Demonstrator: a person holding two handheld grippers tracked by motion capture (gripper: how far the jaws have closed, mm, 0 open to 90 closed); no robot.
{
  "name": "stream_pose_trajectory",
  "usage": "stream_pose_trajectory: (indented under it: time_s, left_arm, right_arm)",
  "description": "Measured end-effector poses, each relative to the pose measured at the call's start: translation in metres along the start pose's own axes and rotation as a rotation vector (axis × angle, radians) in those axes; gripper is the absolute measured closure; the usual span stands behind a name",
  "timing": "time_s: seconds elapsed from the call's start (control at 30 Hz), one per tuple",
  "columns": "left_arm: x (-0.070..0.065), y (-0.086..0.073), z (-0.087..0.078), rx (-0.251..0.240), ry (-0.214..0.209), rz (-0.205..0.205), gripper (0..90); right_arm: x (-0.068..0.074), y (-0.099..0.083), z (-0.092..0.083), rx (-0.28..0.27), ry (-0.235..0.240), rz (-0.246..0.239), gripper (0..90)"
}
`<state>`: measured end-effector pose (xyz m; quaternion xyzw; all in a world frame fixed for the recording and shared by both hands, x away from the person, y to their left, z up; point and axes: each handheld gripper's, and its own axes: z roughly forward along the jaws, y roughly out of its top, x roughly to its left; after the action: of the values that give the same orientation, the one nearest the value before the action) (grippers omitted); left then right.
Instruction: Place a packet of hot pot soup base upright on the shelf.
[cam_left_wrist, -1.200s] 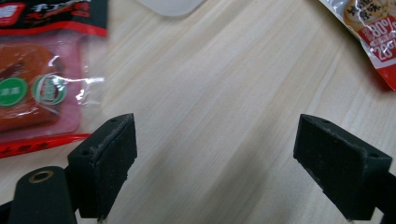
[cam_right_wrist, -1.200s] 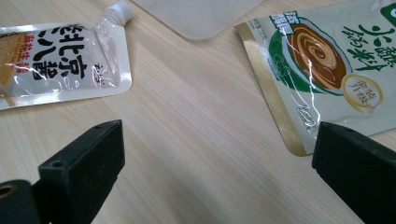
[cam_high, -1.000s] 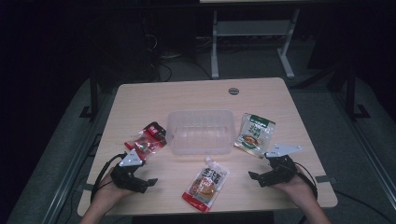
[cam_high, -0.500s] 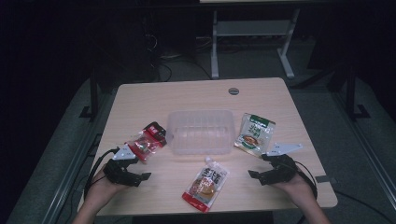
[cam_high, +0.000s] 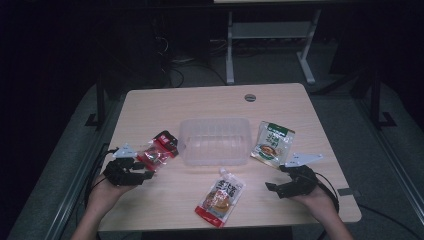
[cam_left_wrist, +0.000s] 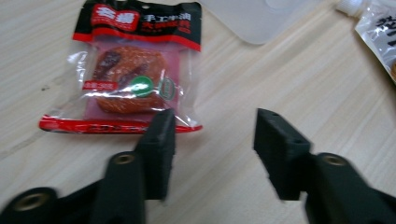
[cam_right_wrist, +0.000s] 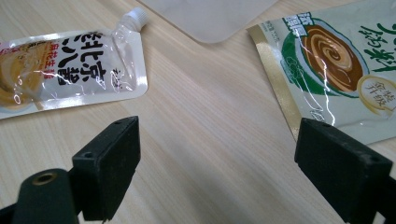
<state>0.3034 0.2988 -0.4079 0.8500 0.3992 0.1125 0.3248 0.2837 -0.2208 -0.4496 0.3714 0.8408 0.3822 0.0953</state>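
One clear tub sits mid-worktop, and everything else is placed from it. There are three packets: a red packet just left of the tub, a green pouch just right of it, and a spouted pouch in front of it, toward the person. There are two claws, one in each hand. The left claw lies left of the tub and in front of the red packet; its jaws have just been closing and now stand partly apart with nothing between them. In the left gripper view one jaw tip overlaps the packet's near sealed edge, but whether it touches cannot be told, and the other jaw is over bare wood. The right claw rests right of the tub, in front of the green pouch, with its jaws wide apart and nothing between them. From the left gripper view the tub shows as one corner cut off by the top edge, and the spouted pouch is cropped at the right edge. The right gripper view cuts the spouted pouch at its left edge and the green pouch at its right. Print on all three packets is too small to read from above, and the room beyond the worktop is dark.
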Motion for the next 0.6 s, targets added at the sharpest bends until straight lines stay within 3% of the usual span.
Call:
stream_pose_trajectory:
  time_s: [0.1, 0.23, 0.5, 0.6]
  left_arm:
    - [0.009, 0.007, -0.002, -0.014, 0.007, -0.017, 71.8]
    - [0.017, 0.013, -0.003, -0.020, 0.012, -0.030, 89.8]
    - [0.031, 0.027, 0.007, -0.030, 0.038, -0.057, 89.9]
    - [0.035, 0.035, 0.018, -0.016, 0.058, -0.048, 89.9]
  right_arm:
    - [0.000, -0.001, 0.000, 0.000, 0.000, -0.003, 14.0]
    - [0.000, 0.000, -0.001, -0.004, 0.000, 0.000, 14.1]
    - [0.000, 0.000, 0.001, 0.002, 0.002, 0.006, 14.1]
    - [0.000, 0.000, 0.002, 0.003, 0.004, 0.004, 14.1]
